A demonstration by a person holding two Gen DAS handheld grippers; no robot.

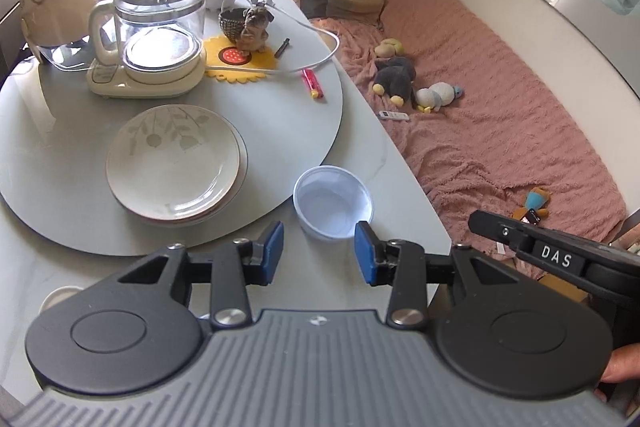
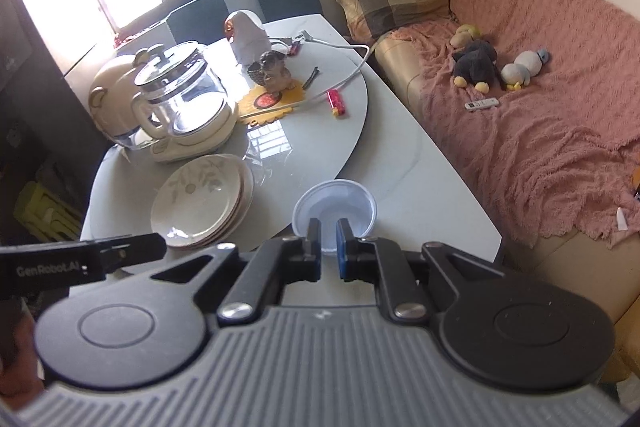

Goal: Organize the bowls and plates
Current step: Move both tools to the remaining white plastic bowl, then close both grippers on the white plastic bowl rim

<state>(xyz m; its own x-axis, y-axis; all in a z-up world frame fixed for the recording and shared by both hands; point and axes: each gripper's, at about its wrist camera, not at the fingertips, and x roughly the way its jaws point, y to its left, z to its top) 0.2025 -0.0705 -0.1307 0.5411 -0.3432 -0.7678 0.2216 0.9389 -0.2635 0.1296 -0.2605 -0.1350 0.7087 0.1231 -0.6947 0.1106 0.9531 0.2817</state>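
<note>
— Where are your grippers right now?

— My left gripper point(image 1: 319, 253) hangs above the near part of the bench point(image 1: 384, 163), its blue pads point(image 1: 272, 251) spread apart with nothing between them. My right gripper point(image 2: 329, 249) has its pads drawn almost together, and they pinch nothing that I can see. In the left wrist view the right one's black body juts in at the right, out past the bench's right edge.

— And the dishes?

— A stack of plates point(image 1: 174, 163) sits on the near rim of the round turntable point(image 1: 312, 131) that lies on the bench. The top plate is cream with a pale leaf pattern, and the rims of the ones beneath show at its right side. The white bowl point(image 1: 333, 202) stands upright and empty on the bare bench, just off the turntable's rim, close to the bench's right edge. It sits near the plates but apart from them.

— Is either gripper touching the bowl?

— From the right wrist view the bowl point(image 2: 334, 205) lies straight ahead of my nearly closed pads, and its near rim is hidden behind them; I cannot tell if they touch it. The left pads stand short of it.

— What else is on the bench?

— Toward the far edge, a glass kettle point(image 1: 160, 23) on its cream base, a yellow mat point(image 1: 240, 61) with a small figurine point(image 1: 254, 29), and a red lighter point(image 1: 312, 85).
</note>
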